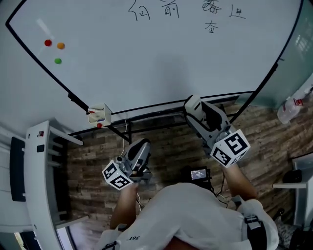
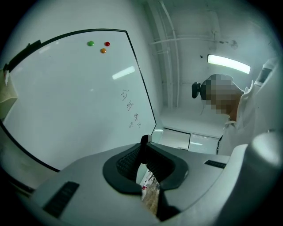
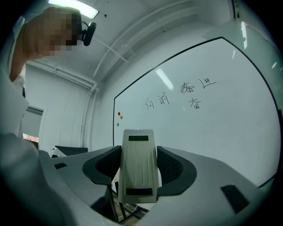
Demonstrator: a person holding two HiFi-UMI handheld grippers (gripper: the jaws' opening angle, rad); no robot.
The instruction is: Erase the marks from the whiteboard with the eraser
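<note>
The right tongs are clenched on the eraser, a pale, flat block with a dark bar near each end, standing upright between the two ribbed black pads. In the head view the eraser sits low at the whiteboard's bottom edge, near the ledge, well below the marks. Whether it touches the board cannot be told.

The marks are a few handwritten characters in dark ink along the top of the whiteboard: two to the left, two to the right and one beneath those. The strokes are loose and too small to read with any certainty. The rest of the board is bare white, apart from a red magnet, an orange magnet and a green magnet grouped near its left edge.

The left tongs are clenched with their tips together and nothing between them; they are held low, apart from the board, over the wood-plank floor.

A small box sits at the left end of the board's ledge. A spray bottle lies off to the right; its label shows some red but cannot be read.
</note>
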